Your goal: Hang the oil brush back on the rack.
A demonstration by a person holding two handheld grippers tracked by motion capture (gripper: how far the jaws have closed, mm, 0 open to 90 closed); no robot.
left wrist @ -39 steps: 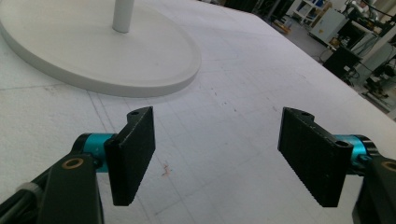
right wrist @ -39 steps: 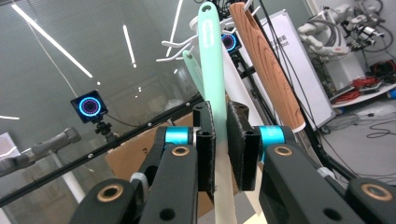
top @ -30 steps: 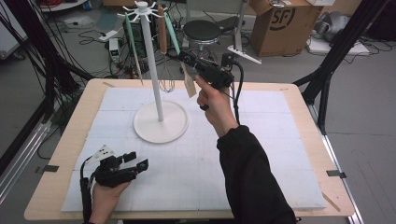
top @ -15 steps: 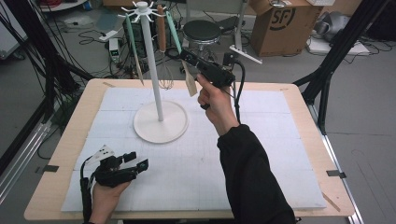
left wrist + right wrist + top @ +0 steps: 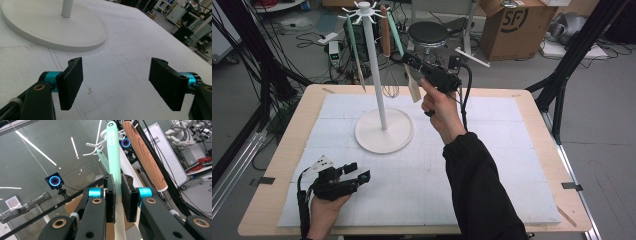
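White rack (image 5: 377,85) w/ hooked top stands on round base on the foam-covered worktop (image 5: 492,165). Hanging from its hooks: mint-handled spatula (image 5: 114,152), wood-handled whisk (image 5: 386,45), another mint utensil (image 5: 354,50). Right tongs (image 5: 118,195), raised beside the rack, are clamped on the mint spatula's handle. Left tongs (image 5: 117,82) rest low near the worktop's front-left, jaws spread wide, holding nothing.

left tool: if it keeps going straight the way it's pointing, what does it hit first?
Probably nothing soon. The left tool, jaws open, points low across the bare white mat. The rack's round base sits off to the side of that line. Depth is unclear, so it may graze the mat first.
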